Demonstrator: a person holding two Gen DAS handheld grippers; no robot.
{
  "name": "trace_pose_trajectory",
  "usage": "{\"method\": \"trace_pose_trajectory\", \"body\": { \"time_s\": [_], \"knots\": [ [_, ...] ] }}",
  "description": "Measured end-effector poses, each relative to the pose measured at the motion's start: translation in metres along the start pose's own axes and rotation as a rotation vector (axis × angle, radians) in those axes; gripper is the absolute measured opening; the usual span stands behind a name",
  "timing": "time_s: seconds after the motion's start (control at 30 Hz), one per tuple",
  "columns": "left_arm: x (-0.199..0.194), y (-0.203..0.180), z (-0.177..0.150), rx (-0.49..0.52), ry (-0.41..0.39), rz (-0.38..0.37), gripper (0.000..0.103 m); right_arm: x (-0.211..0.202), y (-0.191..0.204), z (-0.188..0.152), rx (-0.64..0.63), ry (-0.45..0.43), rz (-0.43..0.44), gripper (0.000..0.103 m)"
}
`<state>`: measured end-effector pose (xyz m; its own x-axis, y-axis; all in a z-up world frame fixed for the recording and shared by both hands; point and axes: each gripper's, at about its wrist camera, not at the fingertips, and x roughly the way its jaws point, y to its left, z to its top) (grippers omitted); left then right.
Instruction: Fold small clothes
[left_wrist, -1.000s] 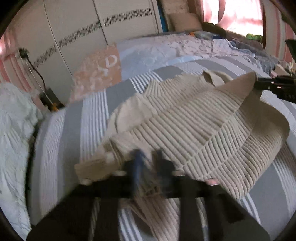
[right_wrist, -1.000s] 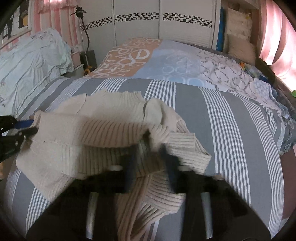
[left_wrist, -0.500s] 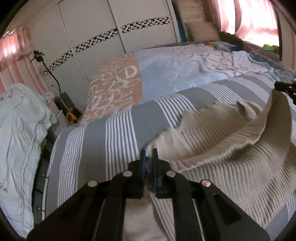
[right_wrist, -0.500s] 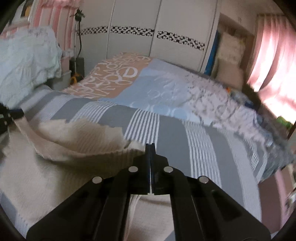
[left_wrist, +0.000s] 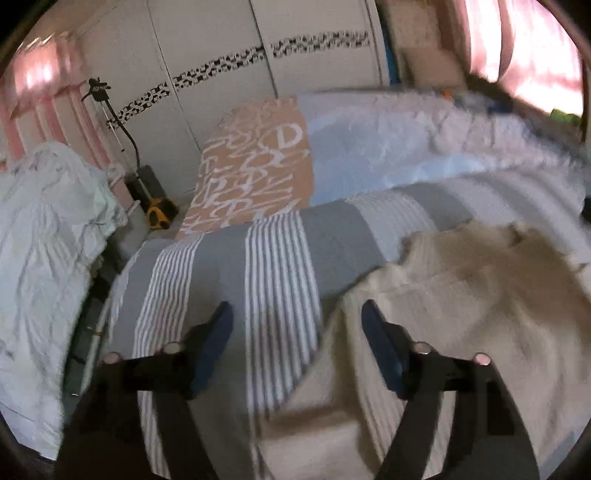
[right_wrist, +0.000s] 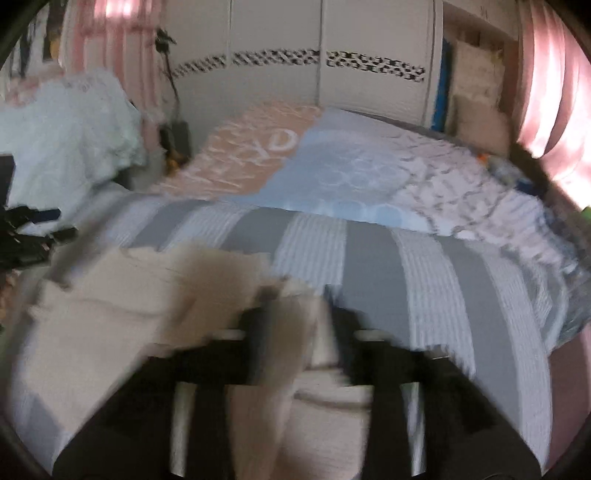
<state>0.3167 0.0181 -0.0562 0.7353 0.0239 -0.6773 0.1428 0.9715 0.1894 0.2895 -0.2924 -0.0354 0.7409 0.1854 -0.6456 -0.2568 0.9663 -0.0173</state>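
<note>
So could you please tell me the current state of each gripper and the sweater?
Left gripper: open, empty, over the striped bedspread.
Right gripper: open, blurred, sweater fabric between its fingers.
Beige ribbed sweater: released, lying rumpled on the bedspread.

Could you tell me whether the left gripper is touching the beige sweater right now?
Cannot tell. In the left wrist view the left gripper is wide open over the striped bedspread; its right finger overlaps the beige sweater's edge, but blur hides any gap.

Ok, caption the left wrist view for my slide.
Open left gripper above the grey striped bedspread, beige ribbed sweater lying at its right finger.
</note>
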Motion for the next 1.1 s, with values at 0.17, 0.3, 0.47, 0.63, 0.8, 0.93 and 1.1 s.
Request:
{"method": "trace_pose_trajectory", "body": {
  "time_s": [0.17, 0.3, 0.47, 0.63, 0.8, 0.93, 1.1],
  "knots": [
    [-0.032, -0.025, -0.041, 0.04, 0.012, -0.071, 0.074, -0.016, 0.036, -0.036, -0.112, 0.042, -0.007, 0.056],
    [-0.048, -0.044, -0.082, 0.054, 0.061, -0.119, 0.083, -0.031, 0.048, -0.07, -0.105, 0.067, -0.002, 0.058],
    [-0.06, -0.045, -0.108, -0.015, 0.089, -0.181, 0.083, -0.054, 0.043, -0.103, -0.02, 0.093, 0.025, 0.064],
    [-0.071, -0.061, -0.119, -0.034, 0.086, -0.24, 0.08, -0.062, 0.04, -0.122, 0.05, 0.112, 0.046, 0.062],
    [-0.063, -0.083, -0.125, 0.019, 0.118, -0.25, 0.047, -0.058, 0.029, -0.139, 0.174, 0.156, 0.089, 0.022],
    [-0.049, -0.082, -0.129, -0.003, 0.169, -0.248, 0.017, -0.054, 0.037, -0.14, 0.156, 0.161, 0.115, 0.011],
    [-0.068, -0.071, -0.144, 0.009, 0.149, -0.199, 0.015, -0.072, 0.044, -0.145, 0.038, 0.19, -0.018, 0.01]
  ]
}}
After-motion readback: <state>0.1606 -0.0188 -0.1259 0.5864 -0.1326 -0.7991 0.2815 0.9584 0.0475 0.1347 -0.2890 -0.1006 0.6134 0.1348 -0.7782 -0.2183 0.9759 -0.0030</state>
